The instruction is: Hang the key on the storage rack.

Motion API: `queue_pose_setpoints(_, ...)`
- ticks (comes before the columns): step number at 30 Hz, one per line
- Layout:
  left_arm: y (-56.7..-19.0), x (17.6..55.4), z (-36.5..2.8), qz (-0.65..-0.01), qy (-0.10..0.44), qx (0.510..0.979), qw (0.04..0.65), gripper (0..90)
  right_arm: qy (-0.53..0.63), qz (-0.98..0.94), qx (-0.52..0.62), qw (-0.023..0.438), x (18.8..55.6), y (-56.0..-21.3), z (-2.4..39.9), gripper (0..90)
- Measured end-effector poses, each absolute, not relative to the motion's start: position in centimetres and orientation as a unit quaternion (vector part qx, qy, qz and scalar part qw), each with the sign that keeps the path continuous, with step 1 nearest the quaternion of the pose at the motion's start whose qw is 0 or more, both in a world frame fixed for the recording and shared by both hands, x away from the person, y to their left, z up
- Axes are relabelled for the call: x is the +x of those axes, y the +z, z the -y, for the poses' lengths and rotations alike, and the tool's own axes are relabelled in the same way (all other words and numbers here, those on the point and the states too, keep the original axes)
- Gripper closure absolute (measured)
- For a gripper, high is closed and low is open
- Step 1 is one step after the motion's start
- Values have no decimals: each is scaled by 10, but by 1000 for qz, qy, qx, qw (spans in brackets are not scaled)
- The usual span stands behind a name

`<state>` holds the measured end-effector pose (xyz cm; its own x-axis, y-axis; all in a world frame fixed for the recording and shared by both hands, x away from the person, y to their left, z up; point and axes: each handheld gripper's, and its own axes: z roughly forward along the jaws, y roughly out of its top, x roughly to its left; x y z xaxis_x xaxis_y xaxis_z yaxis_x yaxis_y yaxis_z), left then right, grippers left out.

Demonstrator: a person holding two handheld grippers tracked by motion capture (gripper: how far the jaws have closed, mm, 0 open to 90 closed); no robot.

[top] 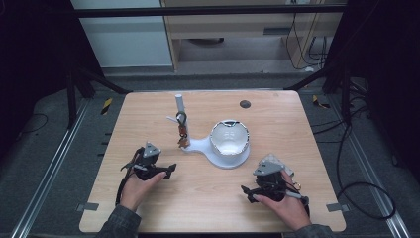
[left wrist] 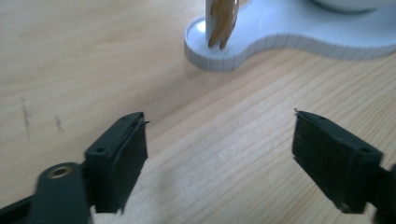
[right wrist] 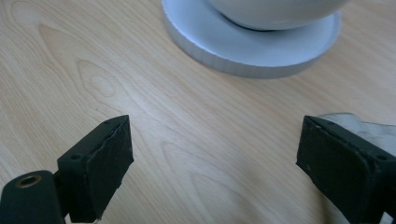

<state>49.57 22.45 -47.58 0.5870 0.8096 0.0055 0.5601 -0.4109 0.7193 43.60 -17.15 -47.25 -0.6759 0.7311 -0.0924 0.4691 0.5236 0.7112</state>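
White round bowl (top: 229,137) on a flat white plastic stand (top: 210,153) mid-table, left gripper (top: 171,168) low beside the stand's post end, jaws spread and empty, right gripper (top: 246,191) just beside the stand's bowl end, jaws apart, nothing between, bowl beyond both.

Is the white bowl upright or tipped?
Upright. The bowl sits on the round end of the white stand, its opening facing up; the high view shows its pale inside.

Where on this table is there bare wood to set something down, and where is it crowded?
Bare wood lies along the table's left side, its far right corner past the small dark disc, and between the left gripper and right gripper. The middle is crowded: white stand, bowl, post with hanging keys.
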Motion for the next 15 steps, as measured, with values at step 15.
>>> queue_pose_setpoints(15,-496,498,-241,-440,165,821,323,77,258,-853,417,177,463,-434,241,113)
